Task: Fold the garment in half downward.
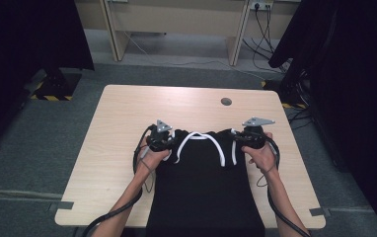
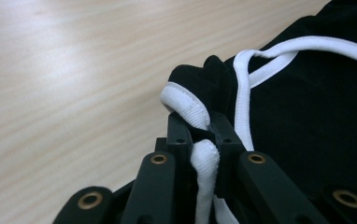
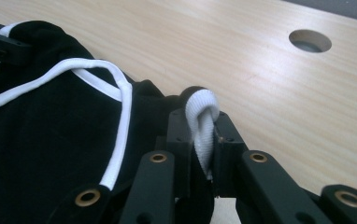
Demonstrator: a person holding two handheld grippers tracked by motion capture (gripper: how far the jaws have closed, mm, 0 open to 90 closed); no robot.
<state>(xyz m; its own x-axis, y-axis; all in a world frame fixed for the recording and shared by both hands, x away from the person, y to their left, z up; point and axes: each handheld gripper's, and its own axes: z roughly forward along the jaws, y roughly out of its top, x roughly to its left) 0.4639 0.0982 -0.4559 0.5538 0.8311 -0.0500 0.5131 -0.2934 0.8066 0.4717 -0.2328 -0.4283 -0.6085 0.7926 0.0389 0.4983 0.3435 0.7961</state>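
We pinch the black garment [image 1: 204, 187] on the counter [image 1: 122, 123] by its white-trimmed top corners, left gripper [image 1: 161, 141] and right gripper [image 1: 248, 139] fingers clamped there, probably to lift it evenly.

The garment [image 1: 204, 187] is matt black cloth – soft, with ribbed white woven trim [image 2: 186, 105]; the table [image 1: 127, 113] is pale wood-grain laminate with a faint sheen; both grippers' fingers [image 3: 176, 135] look matt black plastic – brass-coloured rivets
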